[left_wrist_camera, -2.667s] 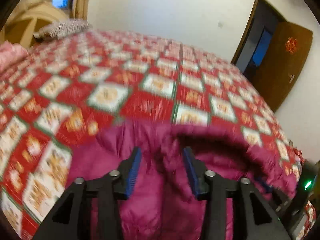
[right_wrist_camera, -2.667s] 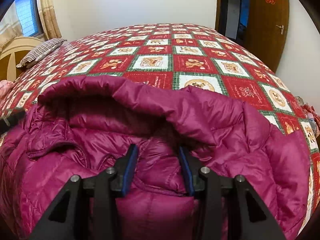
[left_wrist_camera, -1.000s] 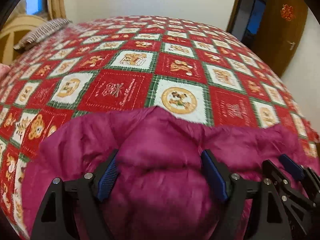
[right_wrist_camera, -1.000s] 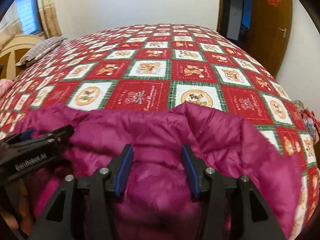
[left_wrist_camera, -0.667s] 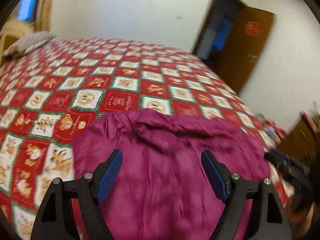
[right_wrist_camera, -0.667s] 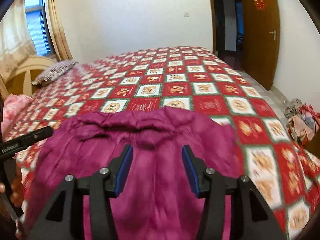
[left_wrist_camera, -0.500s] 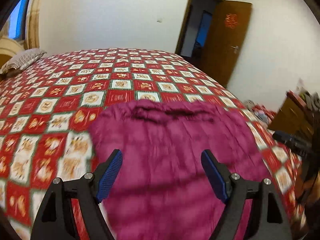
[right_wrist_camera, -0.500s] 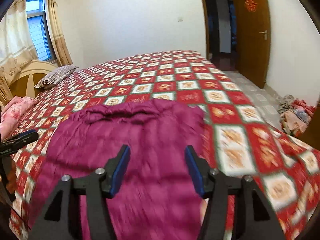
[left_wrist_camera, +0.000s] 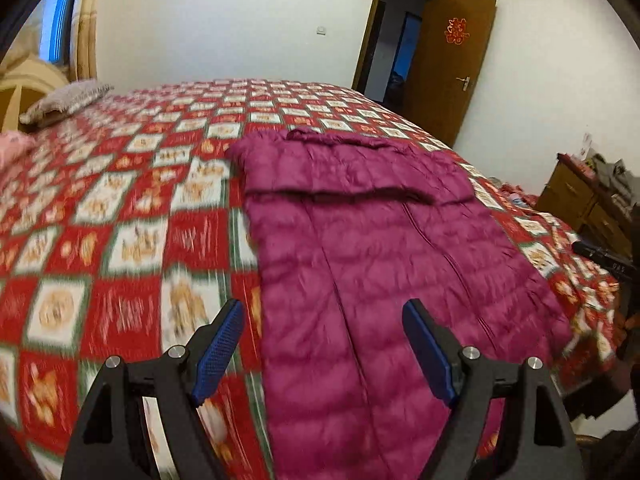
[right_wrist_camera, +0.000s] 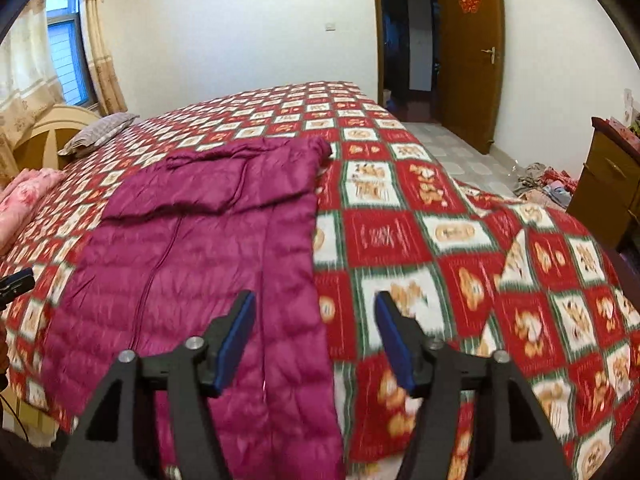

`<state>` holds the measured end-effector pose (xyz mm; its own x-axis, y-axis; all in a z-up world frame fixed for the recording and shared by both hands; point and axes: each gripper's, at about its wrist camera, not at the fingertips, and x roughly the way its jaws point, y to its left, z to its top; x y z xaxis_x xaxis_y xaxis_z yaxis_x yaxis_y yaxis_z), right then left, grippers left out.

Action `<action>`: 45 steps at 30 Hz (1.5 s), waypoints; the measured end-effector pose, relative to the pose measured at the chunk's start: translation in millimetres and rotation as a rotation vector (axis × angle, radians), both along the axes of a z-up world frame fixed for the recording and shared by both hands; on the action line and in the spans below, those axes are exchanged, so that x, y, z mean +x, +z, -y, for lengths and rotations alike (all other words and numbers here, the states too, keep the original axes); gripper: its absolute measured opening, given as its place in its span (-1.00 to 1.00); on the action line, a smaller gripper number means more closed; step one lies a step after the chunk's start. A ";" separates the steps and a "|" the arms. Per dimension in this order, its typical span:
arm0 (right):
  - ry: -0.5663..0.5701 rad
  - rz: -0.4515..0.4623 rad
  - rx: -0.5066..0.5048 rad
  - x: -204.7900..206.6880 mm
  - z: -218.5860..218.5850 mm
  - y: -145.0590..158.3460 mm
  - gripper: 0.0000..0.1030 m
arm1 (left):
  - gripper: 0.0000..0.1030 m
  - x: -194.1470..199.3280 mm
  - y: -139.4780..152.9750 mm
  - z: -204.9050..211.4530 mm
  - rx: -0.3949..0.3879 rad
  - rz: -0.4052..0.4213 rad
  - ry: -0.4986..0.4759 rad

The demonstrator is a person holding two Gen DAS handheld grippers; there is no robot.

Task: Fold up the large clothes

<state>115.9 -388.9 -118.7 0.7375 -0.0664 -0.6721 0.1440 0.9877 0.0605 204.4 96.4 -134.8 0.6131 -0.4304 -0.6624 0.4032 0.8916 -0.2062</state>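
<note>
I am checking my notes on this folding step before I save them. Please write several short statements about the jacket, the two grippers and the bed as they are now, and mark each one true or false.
1. The magenta down jacket lies flat on the red checked bedspread. True.
2. The left gripper is shut on the jacket. False: its jaws are open and hold nothing.
3. The right gripper is open, with no cloth between its fingers. True.
4. The jacket's far end is folded back over its body. True.
5. The striped pillow lies on top of the jacket. False: it lies apart, near the headboard.
6. The brown door is shut. False: it stands open.
</note>
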 end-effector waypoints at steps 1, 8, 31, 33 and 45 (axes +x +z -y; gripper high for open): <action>0.006 -0.008 0.007 -3.4 -0.2 -3.3 0.57 | 0.58 -5.5 -4.2 -3.1 -0.008 -0.014 0.000; 0.010 -0.080 0.040 -15.2 -4.9 -44.6 0.57 | 0.58 -27.1 -40.1 -11.2 0.067 -0.086 0.088; 0.162 -0.309 -0.053 -20.2 -36.6 -104.2 0.49 | 0.47 -61.7 -77.6 1.3 -0.021 -0.202 -0.027; 0.170 -0.317 -0.044 -22.3 -36.0 -102.8 0.38 | 0.40 -61.5 -76.2 1.6 -0.031 -0.215 -0.036; 0.162 -0.329 -0.102 -21.0 -40.8 -104.9 0.28 | 0.52 -66.8 -83.5 11.7 0.053 -0.196 -0.005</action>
